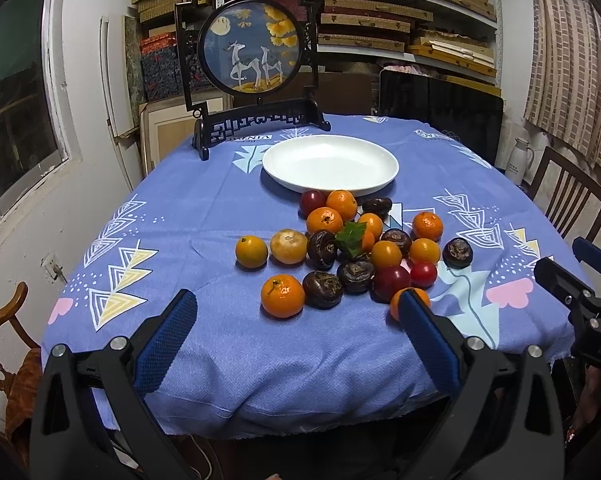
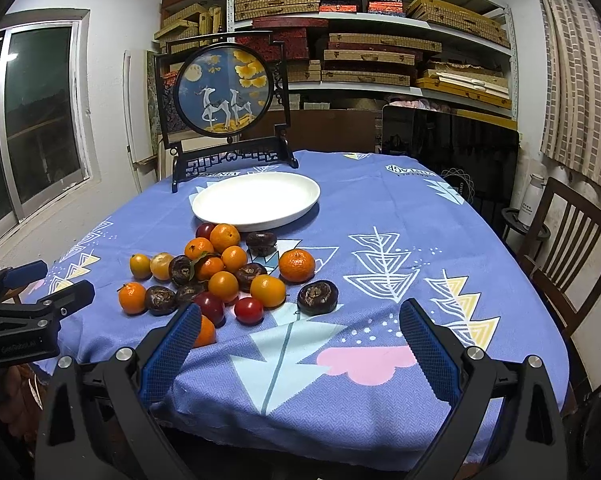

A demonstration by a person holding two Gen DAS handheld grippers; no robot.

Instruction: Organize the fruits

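Note:
A heap of several fruits lies on the blue tablecloth (image 1: 220, 356): orange mandarins (image 1: 282, 295) (image 2: 296, 265), dark brown water chestnuts (image 1: 322, 289) (image 2: 317, 297), red plums (image 1: 392, 283) and a small red tomato (image 2: 249, 310). Behind the heap stands an empty white plate (image 1: 330, 163) (image 2: 256, 200). My left gripper (image 1: 296, 312) is open above the near table edge, short of the fruits. My right gripper (image 2: 300, 326) is open too, to the right of the heap, over bare cloth.
A black framed deer ornament (image 1: 250, 68) (image 2: 224, 96) stands at the table's back left, behind the plate. Wooden chairs (image 2: 564, 248) (image 1: 4, 320) flank the table. Shelves of boxes (image 2: 364, 40) fill the back wall, with a window (image 1: 16, 92) at left.

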